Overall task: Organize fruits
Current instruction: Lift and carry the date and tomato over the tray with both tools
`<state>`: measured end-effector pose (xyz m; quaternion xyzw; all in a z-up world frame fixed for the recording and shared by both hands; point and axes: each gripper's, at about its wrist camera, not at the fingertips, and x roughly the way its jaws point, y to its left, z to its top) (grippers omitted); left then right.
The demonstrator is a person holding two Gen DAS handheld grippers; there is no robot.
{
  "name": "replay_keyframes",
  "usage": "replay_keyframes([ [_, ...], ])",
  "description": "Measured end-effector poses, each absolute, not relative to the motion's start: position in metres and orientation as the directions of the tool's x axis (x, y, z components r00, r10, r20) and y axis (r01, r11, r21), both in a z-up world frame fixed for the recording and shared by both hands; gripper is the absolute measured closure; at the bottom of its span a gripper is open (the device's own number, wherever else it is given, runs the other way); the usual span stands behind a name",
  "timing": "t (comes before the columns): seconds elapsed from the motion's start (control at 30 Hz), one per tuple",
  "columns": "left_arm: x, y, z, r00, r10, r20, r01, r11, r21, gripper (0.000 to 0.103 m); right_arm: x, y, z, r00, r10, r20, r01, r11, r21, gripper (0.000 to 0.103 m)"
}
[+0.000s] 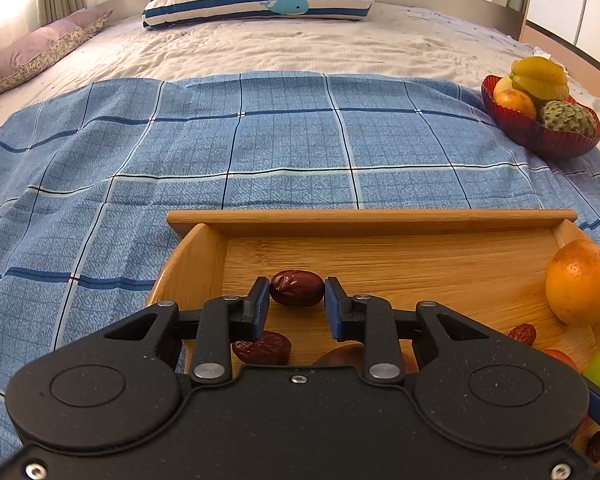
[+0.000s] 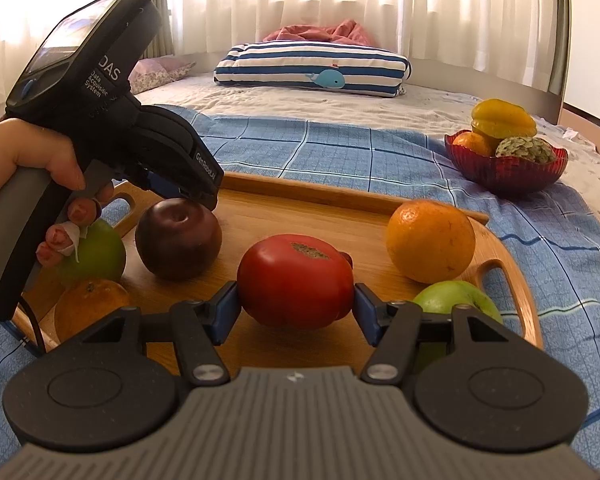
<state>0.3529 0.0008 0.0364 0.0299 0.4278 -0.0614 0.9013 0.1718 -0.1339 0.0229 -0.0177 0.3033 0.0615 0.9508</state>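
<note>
The left gripper [image 1: 297,294] had its blue pads pinched on a red date [image 1: 297,287] — a small, wrinkled, dark maroon fruit with a dull shine — held at the left end of the wooden tray [image 1: 380,218], near its far rim. Whether the date was lifted or resting on the wood I could not tell. A second date [image 1: 262,347] of the same wrinkled kind lay nearer, just under the left finger.

The right gripper [image 2: 296,307] was closed on a tomato [image 2: 296,280] at the middle of the tray, one pad against each flank; it was glossy red, slightly lumpy, with a dry greenish-brown stem scar on top. Just to its right sat an orange [image 2: 430,240] with a pebbled skin, and nearer than that, a green apple [image 2: 456,300] half hidden by the gripper's arm. To the left stood a dark purple plum-like fruit [image 2: 179,240], a second green apple [image 2: 96,254] behind the person's fingers [image 2: 62,240], and another orange [image 2: 90,308] at the near left corner.

Farther off to the right, on the blue checked cloth [image 1: 220,140], a red glass bowl [image 2: 504,172] held a yellow starfruit [image 2: 502,118], an orange fruit and a scaly green custard apple [image 2: 526,148] — well apart from the tray. A striped whale pillow [image 2: 312,66] lay at the far end of the bed.
</note>
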Motion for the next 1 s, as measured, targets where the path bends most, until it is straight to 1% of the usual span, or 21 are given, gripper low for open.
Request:
replay_keyframes([
  [0.37, 0.354, -0.002, 0.035, 0.626, -0.08, -0.776, 0.146, 0.989, 0.016, 0.075, 0.182, -0.117, 0.018, 0.802, 0.11, -0.587, -0.17, 0.984, -0.048, 0.04],
  [0.63, 0.354, -0.002, 0.035, 0.624, -0.083, -0.777, 0.144, 0.989, 0.01, 0.075, 0.189, -0.113, 0.019, 0.795, 0.131, -0.593, -0.171, 0.985, -0.012, 0.04],
  [0.97, 0.356, -0.001, 0.034, 0.615, -0.088, -0.784, 0.143, 0.99, 0.001, 0.074, 0.192, -0.112, 0.017, 0.791, 0.132, -0.597, -0.175, 0.984, -0.014, 0.038],
  [1.0, 0.356, 0.0, 0.034, 0.61, -0.092, -0.787, 0.141, 0.99, -0.006, 0.074, 0.192, -0.112, 0.017, 0.79, 0.132, -0.598, -0.176, 0.984, -0.015, 0.037],
])
